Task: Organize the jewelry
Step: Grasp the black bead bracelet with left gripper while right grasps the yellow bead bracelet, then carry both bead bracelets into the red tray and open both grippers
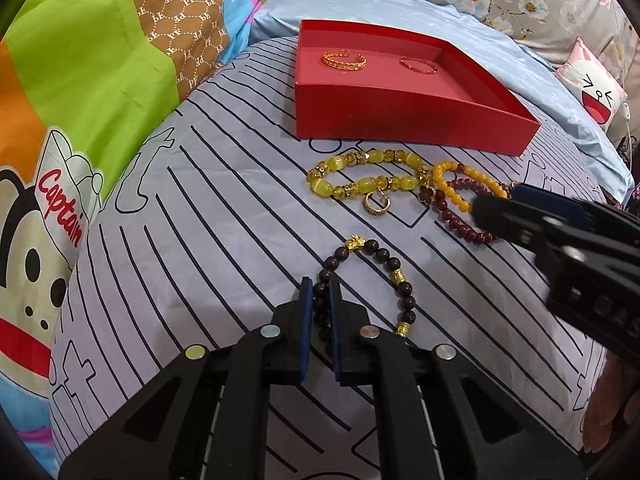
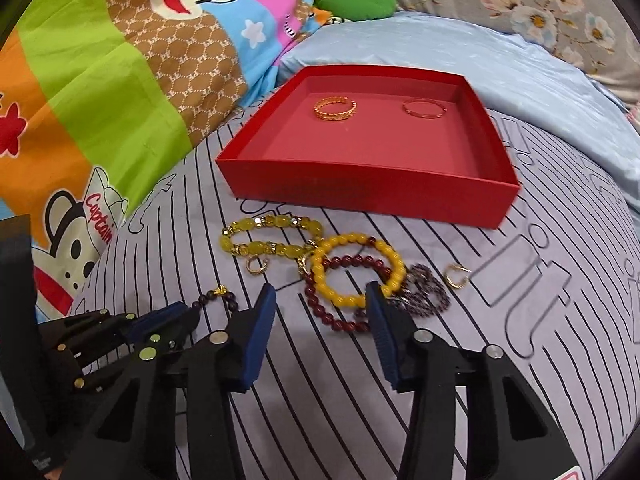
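Your dark bead bracelet [image 1: 368,280] lies limp on the striped bed sheet [image 1: 200,216], short of the red box [image 1: 400,120]: light, floppy, beads slick (pinch the strand). Left gripper [image 1: 320,300] jaws grip it; right gripper [image 2: 322,312] jaws gape, straddling the yellow bracelet [image 2: 356,268].

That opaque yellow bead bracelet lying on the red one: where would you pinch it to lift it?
Pinch the opaque yellow bead bracelet from above, across its near arc, one finger inside the loop. It lies flat atop the dark red bracelet, so sideways grabs catch both.
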Motion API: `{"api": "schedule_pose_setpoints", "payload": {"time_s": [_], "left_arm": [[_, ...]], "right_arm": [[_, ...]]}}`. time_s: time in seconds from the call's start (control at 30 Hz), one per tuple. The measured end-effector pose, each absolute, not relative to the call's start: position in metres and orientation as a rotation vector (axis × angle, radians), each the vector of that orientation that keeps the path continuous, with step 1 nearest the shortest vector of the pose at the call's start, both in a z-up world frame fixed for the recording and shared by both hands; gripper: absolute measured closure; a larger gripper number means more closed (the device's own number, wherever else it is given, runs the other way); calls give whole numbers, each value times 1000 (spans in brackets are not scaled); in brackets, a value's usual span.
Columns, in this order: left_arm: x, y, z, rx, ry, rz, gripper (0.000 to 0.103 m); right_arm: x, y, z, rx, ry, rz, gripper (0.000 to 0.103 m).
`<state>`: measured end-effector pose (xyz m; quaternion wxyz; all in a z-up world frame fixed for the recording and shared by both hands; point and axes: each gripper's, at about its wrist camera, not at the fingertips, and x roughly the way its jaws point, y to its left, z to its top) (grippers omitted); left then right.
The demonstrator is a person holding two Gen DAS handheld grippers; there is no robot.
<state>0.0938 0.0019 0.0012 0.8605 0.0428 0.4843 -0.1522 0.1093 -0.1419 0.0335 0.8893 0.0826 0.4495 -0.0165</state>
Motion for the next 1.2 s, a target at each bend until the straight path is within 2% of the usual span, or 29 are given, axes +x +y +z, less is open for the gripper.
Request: {"api": "schedule_pose_setpoints", "payload": {"time_s": [0.2, 0.33, 0.6, 1.0, 1.2], "left_arm": [[93, 2, 1, 93, 1013, -320, 95], [93, 1, 1, 92, 1014, -320, 95], [94, 2, 0, 90, 1016, -321, 95], [85, -1, 6, 78, 1026, -346, 95], [74, -3, 11, 87, 1022, -363, 95]], "right_arm": [[125, -140, 20, 153, 977, -19, 69], [129, -144, 11, 165, 1003, -10, 85], [123, -149, 13, 183, 985, -4, 96], [77, -171, 47, 251, 907, -32, 96], [41, -179, 46, 242, 934, -67, 96]]}}
